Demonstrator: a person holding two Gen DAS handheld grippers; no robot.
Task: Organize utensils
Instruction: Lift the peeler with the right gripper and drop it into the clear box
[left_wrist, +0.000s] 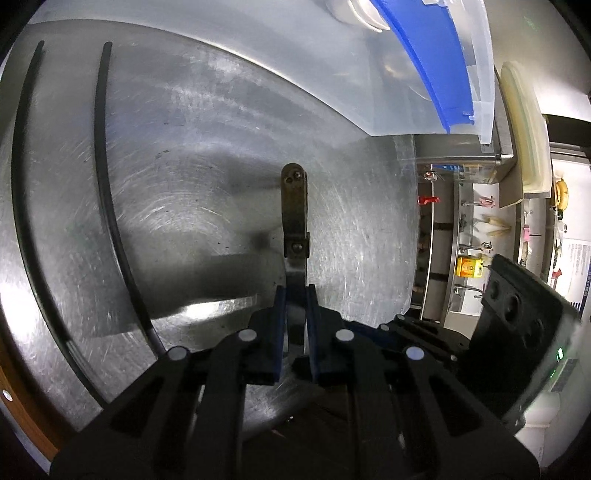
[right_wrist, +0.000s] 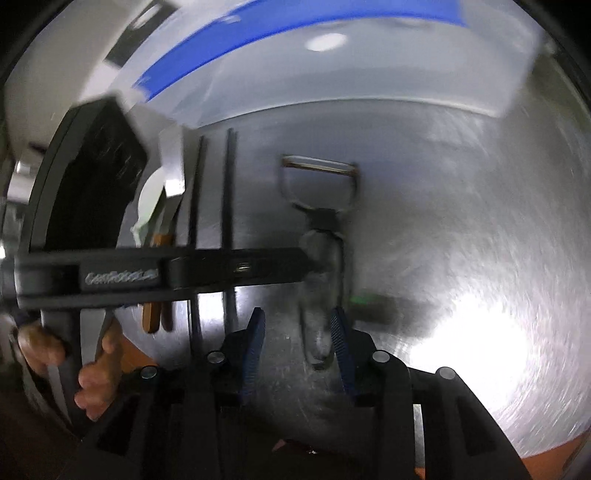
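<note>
The step in hand looks like a handover of the peeler (right_wrist: 320, 236) from one gripper to the other. The left gripper (left_wrist: 295, 295) is pinched shut on the peeler's metal handle, its head pointing away toward the translucent bin (left_wrist: 332, 74) at the worktop's far edge. The right gripper (right_wrist: 297, 343) stands spread, its blue pads either side of the handle's near end and not pressing — released, by the look of it, though blur hides fine contact. The peeler sits mid-worktop (left_wrist: 184, 184), well right of the two black chopsticks (left_wrist: 107, 147) lying side by side. Next, I judge, the left gripper must carry or turn the peeler to lie alongside the chopsticks — without dragging its blade. Both grippers tilt steeply down at the steel.
</note>
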